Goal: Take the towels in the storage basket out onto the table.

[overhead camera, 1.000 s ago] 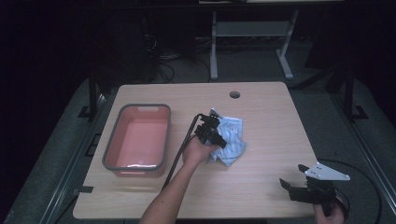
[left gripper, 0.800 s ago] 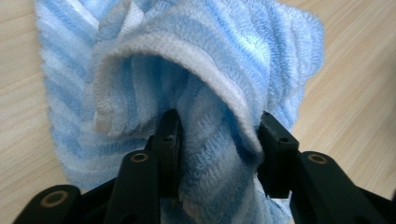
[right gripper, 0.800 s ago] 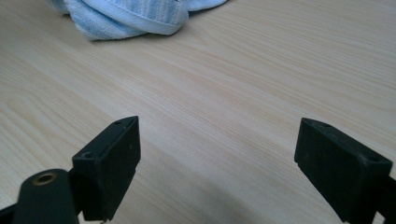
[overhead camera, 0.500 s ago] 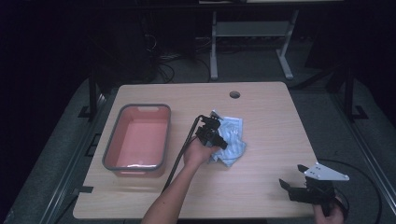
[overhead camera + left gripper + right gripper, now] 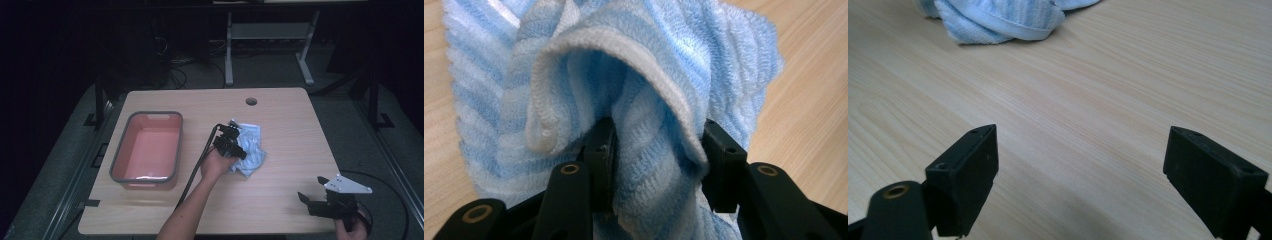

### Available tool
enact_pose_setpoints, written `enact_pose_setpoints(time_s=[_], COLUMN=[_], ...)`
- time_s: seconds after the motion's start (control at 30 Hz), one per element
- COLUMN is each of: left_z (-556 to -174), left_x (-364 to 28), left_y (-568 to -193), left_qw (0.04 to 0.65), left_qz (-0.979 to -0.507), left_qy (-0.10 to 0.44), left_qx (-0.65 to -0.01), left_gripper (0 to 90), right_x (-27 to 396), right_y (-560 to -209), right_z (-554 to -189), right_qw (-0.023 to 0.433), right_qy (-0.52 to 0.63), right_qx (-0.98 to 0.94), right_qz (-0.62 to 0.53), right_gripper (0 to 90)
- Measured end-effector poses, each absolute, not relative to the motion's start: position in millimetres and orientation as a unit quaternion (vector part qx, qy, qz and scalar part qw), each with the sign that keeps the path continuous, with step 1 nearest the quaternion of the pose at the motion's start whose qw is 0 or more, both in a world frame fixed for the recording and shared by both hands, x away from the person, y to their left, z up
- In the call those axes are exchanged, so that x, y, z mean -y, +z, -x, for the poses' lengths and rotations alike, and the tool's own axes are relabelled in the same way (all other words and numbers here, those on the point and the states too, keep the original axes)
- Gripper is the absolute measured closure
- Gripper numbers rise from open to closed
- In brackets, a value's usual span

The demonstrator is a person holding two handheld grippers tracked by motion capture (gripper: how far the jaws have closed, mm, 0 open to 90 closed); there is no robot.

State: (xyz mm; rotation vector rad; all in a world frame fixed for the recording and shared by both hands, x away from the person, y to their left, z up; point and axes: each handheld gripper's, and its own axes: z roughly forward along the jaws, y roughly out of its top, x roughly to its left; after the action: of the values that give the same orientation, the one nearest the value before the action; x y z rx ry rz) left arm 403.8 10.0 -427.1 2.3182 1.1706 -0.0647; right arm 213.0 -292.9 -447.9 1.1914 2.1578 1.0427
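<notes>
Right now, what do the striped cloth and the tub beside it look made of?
Towel: soft terry cotton by the look, with looped ribbed pile in blue and white stripes. Tub: likely moulded plastic, smooth pink inside with a grey rim and slight sheen.

The blue striped towel (image 5: 634, 100) hides the left gripper's (image 5: 656, 160) jaw tips, and the picture's top edge crops the towel.

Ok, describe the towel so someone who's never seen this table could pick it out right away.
On the wooden table, look near the middle, to the right of the pink tub. The towel lies crumpled there, with the left gripper on it. It is the one soft thing there: fluffy cloth in light blue and white stripes.
</notes>
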Motion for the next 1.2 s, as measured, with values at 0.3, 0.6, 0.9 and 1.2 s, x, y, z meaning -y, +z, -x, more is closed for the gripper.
enact_pose_setpoints(time_s=[0.3, 0.6, 0.9, 1.2], left_z=[-400.4, -392.9, -382.6, -374.2], left_x=[-9.4, -13.9, -28.6, -44.4], left_y=[-421.2, -410.2, -400.5, -397.8], left_qw=[0.283, 0.299, 0.310, 0.318], left_qz=[-0.854, -0.854, -0.854, -0.852], left_qy=[-0.019, -0.023, -0.020, -0.020], left_qx=[-0.436, -0.425, -0.417, -0.415], left_gripper=[45.0, 33.5, 26.4, 26.6], right_x=[293.6, 293.8, 296.1, 296.0], right_y=[-447.5, -446.7, -446.7, -448.4], right_z=[-213.1, -212.4, -212.4, -213.9], right_qw=[0.232, 0.233, 0.236, 0.234], right_qy=[0.379, 0.377, 0.375, 0.372], right_qx=[-0.784, -0.785, -0.784, -0.785], right_qz=[-0.434, -0.433, -0.434, -0.436], right_gripper=[13.8, 13.8, 13.8, 13.8])
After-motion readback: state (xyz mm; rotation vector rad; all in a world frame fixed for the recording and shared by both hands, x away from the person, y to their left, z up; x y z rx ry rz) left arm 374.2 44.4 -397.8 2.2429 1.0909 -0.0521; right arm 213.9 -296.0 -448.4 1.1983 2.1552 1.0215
